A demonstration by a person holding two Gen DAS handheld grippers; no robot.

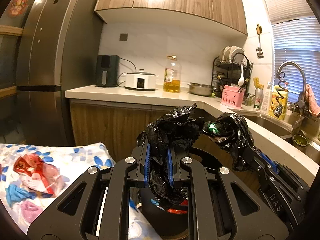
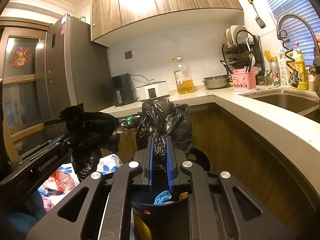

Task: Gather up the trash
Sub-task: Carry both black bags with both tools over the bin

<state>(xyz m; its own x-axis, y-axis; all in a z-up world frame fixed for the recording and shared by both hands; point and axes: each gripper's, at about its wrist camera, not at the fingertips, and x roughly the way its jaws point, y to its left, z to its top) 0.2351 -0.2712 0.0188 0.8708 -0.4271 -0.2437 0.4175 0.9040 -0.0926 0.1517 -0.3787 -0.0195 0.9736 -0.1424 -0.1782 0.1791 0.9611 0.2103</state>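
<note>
A black trash bag point(image 1: 174, 132) hangs between both grippers over a black bin point(image 1: 170, 222) that holds trash. My left gripper point(image 1: 159, 152) is shut on one edge of the bag. My right gripper point(image 2: 160, 146) is shut on the other edge point(image 2: 166, 120); it also shows in the left wrist view point(image 1: 246, 156), and the left gripper shows in the right wrist view point(image 2: 60, 138). A green wrapper point(image 1: 212, 129) sits in the bag's fold. A blue glove point(image 2: 163, 197) lies in the bin. A red wrapper point(image 1: 34, 170) and another blue glove point(image 1: 17, 194) lie on the floral cloth point(image 1: 84, 156).
A counter point(image 1: 140, 95) runs behind with an air fryer point(image 1: 107, 71), a cooker point(image 1: 141, 82), an oil bottle point(image 1: 172, 75), a steel bowl point(image 1: 201, 89), a dish rack point(image 1: 232, 68) and a pink caddy point(image 1: 233, 96). The sink point(image 2: 288, 102) is at right, the fridge point(image 1: 50, 60) at left.
</note>
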